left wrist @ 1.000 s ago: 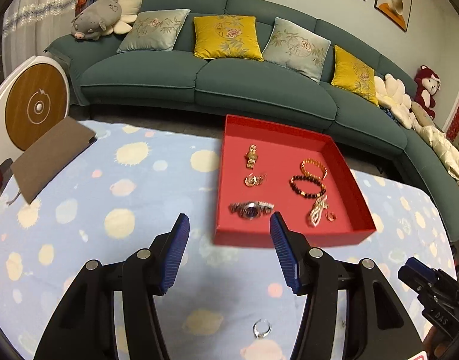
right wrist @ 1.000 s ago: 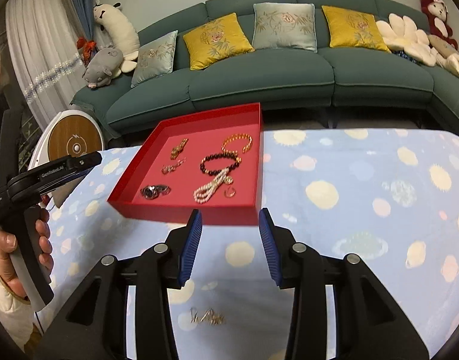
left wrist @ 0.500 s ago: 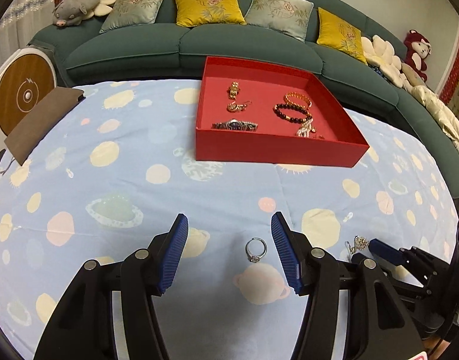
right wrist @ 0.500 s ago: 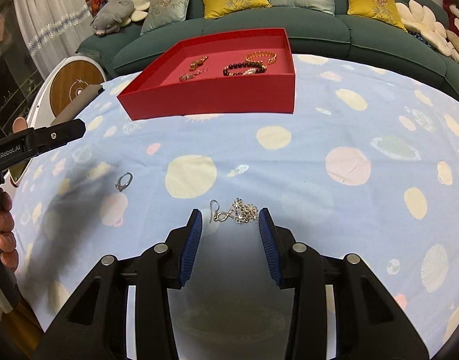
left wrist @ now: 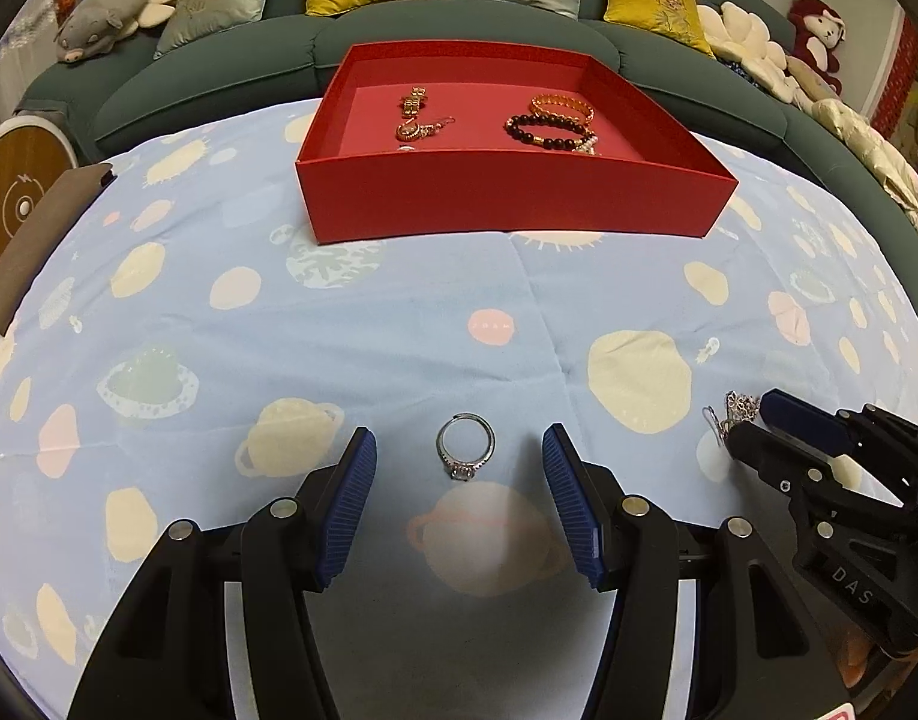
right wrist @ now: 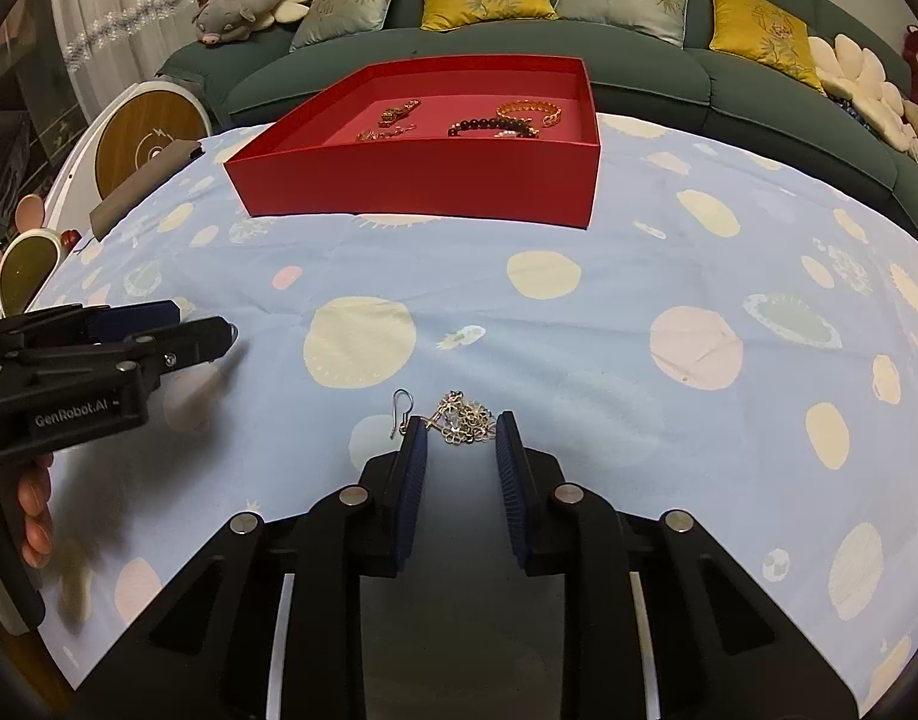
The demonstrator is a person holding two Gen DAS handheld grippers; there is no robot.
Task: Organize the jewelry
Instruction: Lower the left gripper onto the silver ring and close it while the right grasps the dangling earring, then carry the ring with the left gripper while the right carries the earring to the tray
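Watch (left wrist: pixel 406 148) in red tray (left wrist: pixel 507 198), mostly hidden behind front wall.

White lettering "GenRobot.AI" runs along the black body of the left tongs (right wrist: pixel 159 330). The letters "DAS" are moulded into the black body of the right tongs (left wrist: pixel 750 420).

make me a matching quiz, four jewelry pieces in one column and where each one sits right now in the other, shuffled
Things:
1. silver ring
2. hook earring
3. dark bead bracelet
4. gold watch

Places:
A. in the red tray, right half
B. on the cloth between the open fingers of the left gripper
C. in the red tray, left half
D. on the cloth at the fingertips of the right gripper

Pairs: 1-B, 2-D, 3-A, 4-C
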